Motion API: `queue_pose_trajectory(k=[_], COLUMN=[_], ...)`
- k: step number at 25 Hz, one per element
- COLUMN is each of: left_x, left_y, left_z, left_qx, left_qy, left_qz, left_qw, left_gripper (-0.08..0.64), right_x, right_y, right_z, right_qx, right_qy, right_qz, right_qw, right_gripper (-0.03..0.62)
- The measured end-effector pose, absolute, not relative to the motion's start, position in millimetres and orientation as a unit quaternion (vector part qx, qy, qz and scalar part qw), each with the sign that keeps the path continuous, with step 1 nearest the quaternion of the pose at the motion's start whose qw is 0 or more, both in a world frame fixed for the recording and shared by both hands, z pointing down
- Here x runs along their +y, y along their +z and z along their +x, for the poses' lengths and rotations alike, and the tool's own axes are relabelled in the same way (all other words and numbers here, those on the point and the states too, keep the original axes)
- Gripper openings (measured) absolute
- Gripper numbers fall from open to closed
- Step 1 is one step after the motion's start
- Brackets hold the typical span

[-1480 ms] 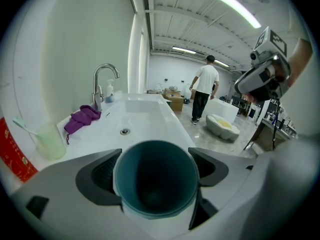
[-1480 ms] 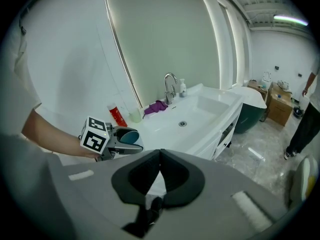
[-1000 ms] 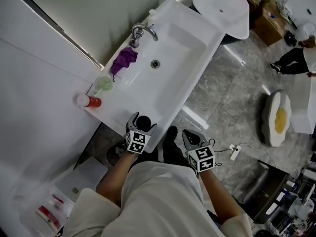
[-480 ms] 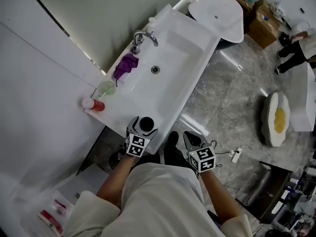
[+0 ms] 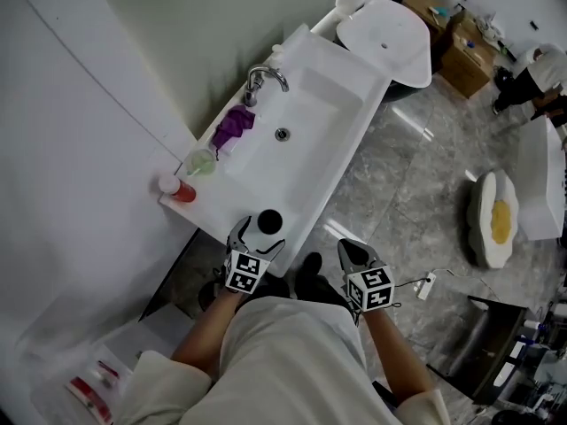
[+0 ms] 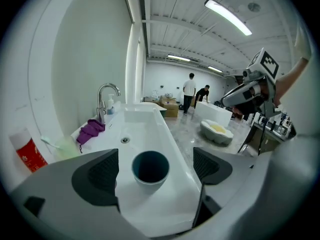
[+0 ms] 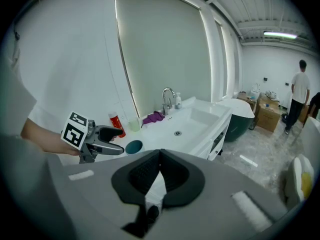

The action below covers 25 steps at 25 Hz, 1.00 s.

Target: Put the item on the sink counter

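Observation:
A dark teal cup stands upright on the near end of the white sink counter. My left gripper is open just behind it. Its jaws have just been opening, and the cup sits between the pads without touching them. From the right gripper view, the left gripper hangs beside the cup. My right gripper is off the counter's front edge, over the floor. Its jaws meet at the tips with nothing held.
A chrome faucet, a purple cloth, a pale green cup and a red tube line the counter's wall side. The basin drain is mid-counter. A white tub stands beyond, an egg-shaped cushion on the floor.
The left gripper has drawn back and up from the cup, which stays standing on the counter. The right gripper has shifted slightly. The head view has moved a little.

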State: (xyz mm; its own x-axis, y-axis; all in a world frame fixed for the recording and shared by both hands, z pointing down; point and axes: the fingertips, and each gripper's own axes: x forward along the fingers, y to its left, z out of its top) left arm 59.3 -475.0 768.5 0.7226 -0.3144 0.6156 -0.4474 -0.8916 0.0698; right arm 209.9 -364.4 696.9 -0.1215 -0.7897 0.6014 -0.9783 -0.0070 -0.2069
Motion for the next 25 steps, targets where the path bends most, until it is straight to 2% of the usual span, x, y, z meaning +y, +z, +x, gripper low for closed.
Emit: queue_pose_trajectory(k=[12,17,25], left_x=[-439,-412,-344], left_y=[712,691,642], left_z=[44,32,12], left_qx=[-0.259,-0.287,-0.348], left_qy=[0.249,0.226,0.190], left_qz=[0.924,0.923,0.911], left_qw=[0.128,0.118,0.112], left_gripper=[0.458,0.394,0.233], right_x=[-341,-329,-283], right_y=[676,670,640], right_z=[208,197,181], right_qx=[-0.717,-0.747,-0.791], right_qy=[0.268,0.249,0.216], right_qz=[0.629,0.599,0.555], right_qw=[0.140,0.148,0.140], right_gripper=[0.011,0.011,0.011])
